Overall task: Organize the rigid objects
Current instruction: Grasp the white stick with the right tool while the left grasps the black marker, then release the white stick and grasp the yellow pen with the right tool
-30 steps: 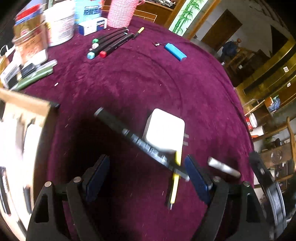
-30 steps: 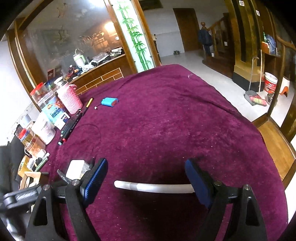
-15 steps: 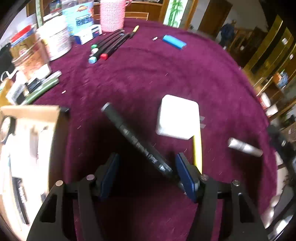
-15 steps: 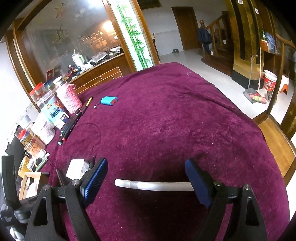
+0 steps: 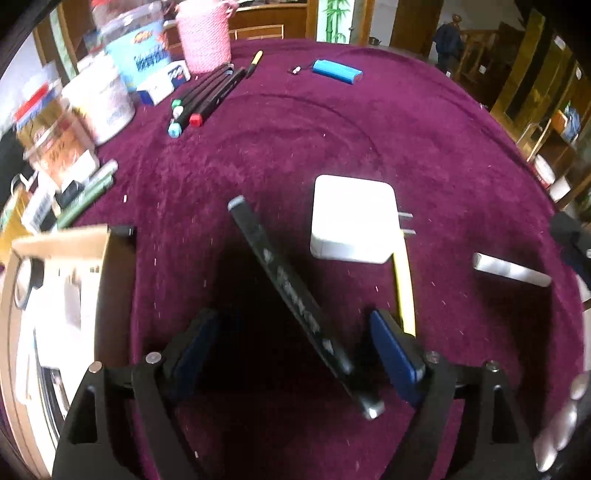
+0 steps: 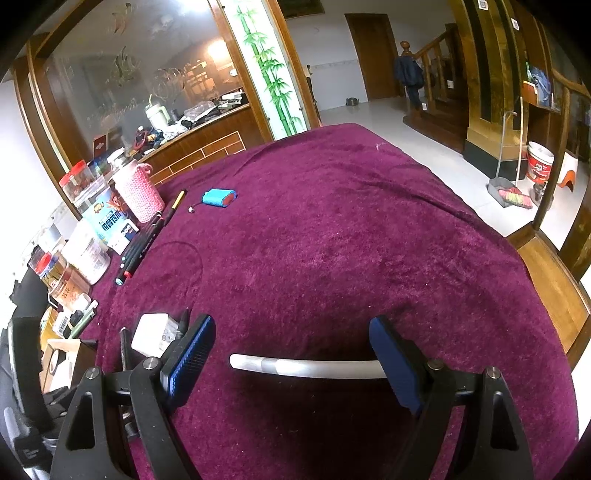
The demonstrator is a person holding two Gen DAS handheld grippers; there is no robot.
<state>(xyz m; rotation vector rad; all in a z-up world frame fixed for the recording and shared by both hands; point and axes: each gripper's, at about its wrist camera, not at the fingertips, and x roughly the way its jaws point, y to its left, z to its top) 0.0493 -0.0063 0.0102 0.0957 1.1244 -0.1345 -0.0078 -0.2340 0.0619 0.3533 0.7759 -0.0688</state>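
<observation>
My left gripper [image 5: 295,350] is open, its blue pads on either side of a long black marker [image 5: 295,295] that lies diagonally on the purple cloth; the pads do not touch it. A white charger [image 5: 352,218] and a yellow pen [image 5: 404,291] lie just beyond, the pen by the right pad. A silver-white tube [image 5: 511,269] lies to the right. My right gripper [image 6: 291,354] is open and straddles that tube [image 6: 306,367], which lies crosswise between the pads. The charger [image 6: 153,332] and the marker [image 6: 125,347] show at the right wrist view's lower left.
A cardboard box [image 5: 55,295] with small items stands at the left. Jars [image 5: 99,103], a pink knitted holder [image 5: 203,33], a row of markers [image 5: 207,96] and a blue battery pack [image 5: 338,71] sit at the far side. The table edge [image 6: 546,295] drops off to the right.
My left gripper moved forward over the black marker and narrowed somewhat, so the marker now lies between its pads. The right gripper and the tube have not moved.
</observation>
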